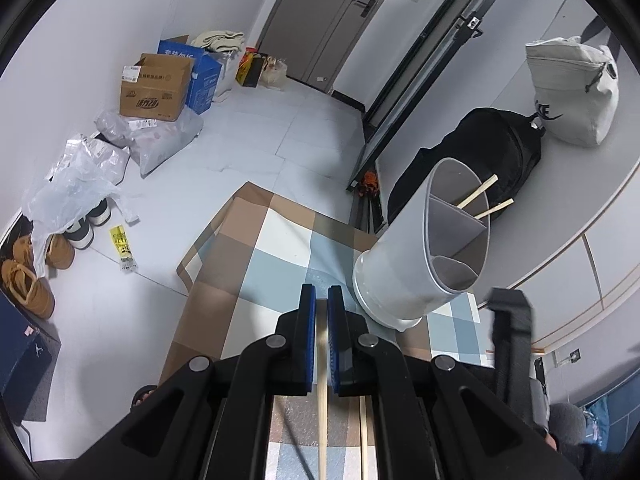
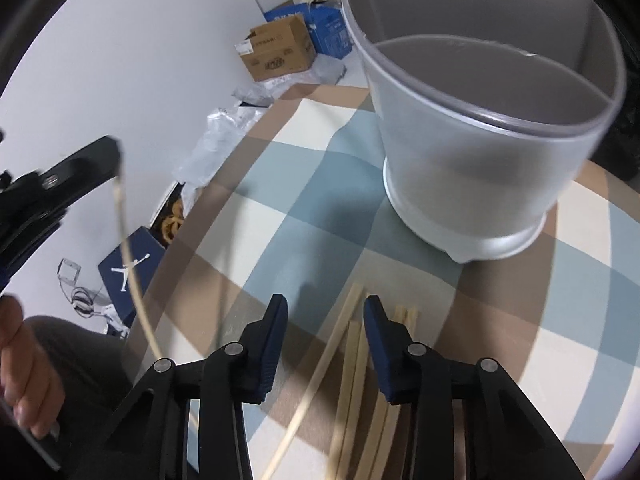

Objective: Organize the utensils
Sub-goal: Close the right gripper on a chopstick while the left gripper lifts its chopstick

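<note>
A grey utensil holder (image 1: 424, 256) with inner dividers stands on the checked tablecloth (image 1: 256, 256); two chopsticks (image 1: 484, 200) stick out of its far compartment. My left gripper (image 1: 322, 300) is shut on one wooden chopstick (image 1: 322, 392), held above the table just left of the holder. In the right wrist view the holder (image 2: 480, 152) is close ahead, and my right gripper (image 2: 325, 312) is open over several loose chopsticks (image 2: 352, 384) lying on the cloth. The left gripper (image 2: 116, 152) with its chopstick (image 2: 128, 264) shows at the left there.
A black backpack (image 1: 480, 148) and a pale bag (image 1: 572, 92) sit on the counter behind the holder. Cardboard boxes (image 1: 156, 88), plastic bags and shoes (image 1: 28, 276) lie on the floor to the left. The table edge (image 1: 188, 280) drops off at the left.
</note>
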`<state>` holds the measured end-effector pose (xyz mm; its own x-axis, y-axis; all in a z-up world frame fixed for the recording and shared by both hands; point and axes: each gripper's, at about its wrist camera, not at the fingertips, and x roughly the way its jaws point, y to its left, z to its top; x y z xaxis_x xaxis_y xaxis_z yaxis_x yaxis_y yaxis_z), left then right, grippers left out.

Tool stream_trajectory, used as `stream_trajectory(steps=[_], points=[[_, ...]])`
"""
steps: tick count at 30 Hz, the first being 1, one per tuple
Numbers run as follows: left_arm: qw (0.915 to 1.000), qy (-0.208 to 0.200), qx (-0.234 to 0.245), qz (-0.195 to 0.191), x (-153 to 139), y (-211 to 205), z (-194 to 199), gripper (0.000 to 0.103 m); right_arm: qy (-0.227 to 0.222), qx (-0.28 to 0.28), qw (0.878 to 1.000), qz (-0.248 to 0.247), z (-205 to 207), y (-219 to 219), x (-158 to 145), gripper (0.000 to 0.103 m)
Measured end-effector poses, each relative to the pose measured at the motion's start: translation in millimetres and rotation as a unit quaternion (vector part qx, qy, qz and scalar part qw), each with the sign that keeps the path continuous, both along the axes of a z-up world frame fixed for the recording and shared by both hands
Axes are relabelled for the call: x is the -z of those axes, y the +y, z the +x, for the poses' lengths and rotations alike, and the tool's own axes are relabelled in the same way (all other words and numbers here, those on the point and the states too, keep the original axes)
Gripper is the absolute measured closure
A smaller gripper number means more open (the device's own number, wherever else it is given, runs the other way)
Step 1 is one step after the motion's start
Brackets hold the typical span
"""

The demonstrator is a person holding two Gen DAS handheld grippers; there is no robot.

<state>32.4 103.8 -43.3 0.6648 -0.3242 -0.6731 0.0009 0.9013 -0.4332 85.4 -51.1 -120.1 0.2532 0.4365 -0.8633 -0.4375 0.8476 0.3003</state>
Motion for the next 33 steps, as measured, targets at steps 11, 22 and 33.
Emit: stream_trajectory(steps=[11,22,33], points=[[0.9996,0.005,-0.007,-0.027,0,14,4,0.101,-0.018,-0.017,0.997,-0.076,6,21,5,0.075],[0.9995,-0.001,-0.014,-0.028,-2,17,2,0.101,-0.054,-0.027,0.994,-0.093,0,31,-1,0.101],[0.9994,0.000,-0.020,-0.030,-2,20,1,0.101,0.057,0.009,0.998,0.028,6,12,10,0.097]])
